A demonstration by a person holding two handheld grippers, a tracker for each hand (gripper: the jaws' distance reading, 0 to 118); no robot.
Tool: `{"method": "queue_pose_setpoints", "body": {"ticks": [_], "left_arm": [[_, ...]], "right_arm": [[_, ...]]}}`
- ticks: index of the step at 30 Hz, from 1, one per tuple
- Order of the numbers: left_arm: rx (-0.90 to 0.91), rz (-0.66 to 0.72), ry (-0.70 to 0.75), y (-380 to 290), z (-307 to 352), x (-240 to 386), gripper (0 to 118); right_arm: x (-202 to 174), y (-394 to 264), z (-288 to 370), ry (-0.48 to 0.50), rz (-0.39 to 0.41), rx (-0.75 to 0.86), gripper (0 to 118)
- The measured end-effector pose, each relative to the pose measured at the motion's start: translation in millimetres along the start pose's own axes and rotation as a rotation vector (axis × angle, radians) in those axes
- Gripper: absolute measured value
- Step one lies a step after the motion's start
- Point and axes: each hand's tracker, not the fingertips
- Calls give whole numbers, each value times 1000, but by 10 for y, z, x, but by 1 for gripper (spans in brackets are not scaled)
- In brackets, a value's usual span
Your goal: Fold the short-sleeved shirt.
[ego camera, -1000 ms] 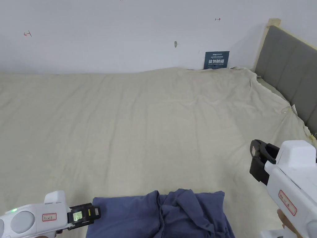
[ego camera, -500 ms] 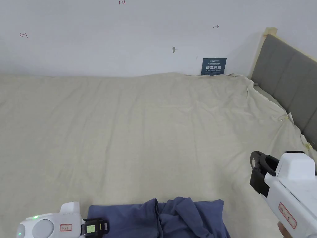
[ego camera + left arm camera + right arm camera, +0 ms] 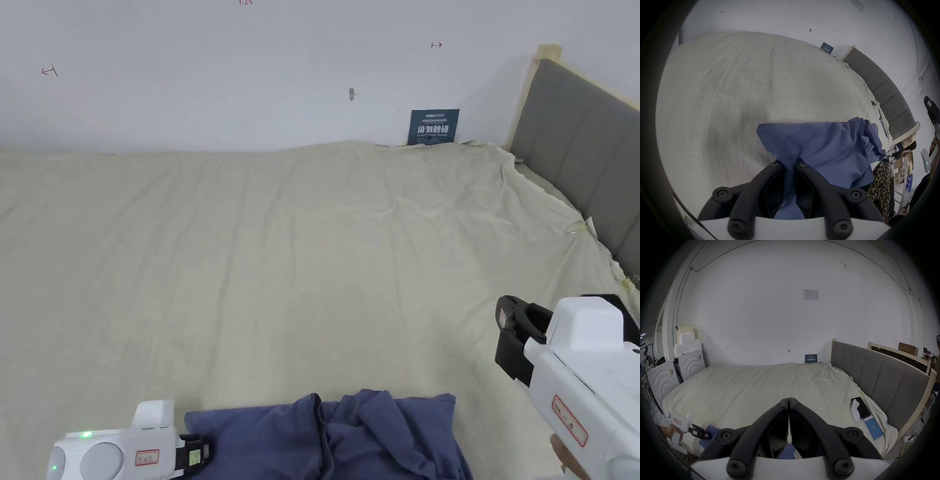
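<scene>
Your left tongs (image 3: 789, 165) are gripping an edge of the blue shirt (image 3: 350, 431), which is lying bunched at the near edge of the bed (image 3: 300, 250). Your right tongs (image 3: 788, 400) are hovering together and empty. Pulling one-handed is likely to drag the crumpled right side along, tightening the bunching instead of spreading it.

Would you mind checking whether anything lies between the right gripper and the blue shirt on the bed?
Nothing visible does. The right gripper hangs shut above bare sheet, with the blue shirt to its lower left. The left gripper already pinches the shirt. The phones lie by the headboard, off that path.
</scene>
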Motion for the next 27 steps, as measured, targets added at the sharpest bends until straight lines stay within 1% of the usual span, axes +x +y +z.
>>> {"method": "queue_pose_setpoints", "body": {"ticks": [3, 7, 9, 15, 19, 21, 24, 27], "left_arm": [[24, 43, -31, 30, 138, -31, 9], [36, 48, -34, 69, 355, -129, 8], [44, 46, -1, 87, 456, -235, 8], [46, 129, 88, 68, 785, -649, 8], [56, 165, 94, 53, 1001, -540, 8], [51, 193, 62, 100, 1075, -403, 8], [48, 209, 18, 224, 1152, -92, 9], [55, 181, -33, 343, 1157, 301, 9]], "right_arm": [[16, 5, 11, 0, 0, 2, 0], [32, 17, 22, 0, -2, 6, 0], [31, 19, 26, 1, -2, 9, 0], [26, -3, 4, 15, -7, 10, 0], [8, -6, -10, 25, -8, 8, 0], [1, 1, -7, 29, -4, 10, 0], [-17, 21, 27, 31, -4, 17, 0], [-1, 10, 50, 29, -16, 22, 0]]}}
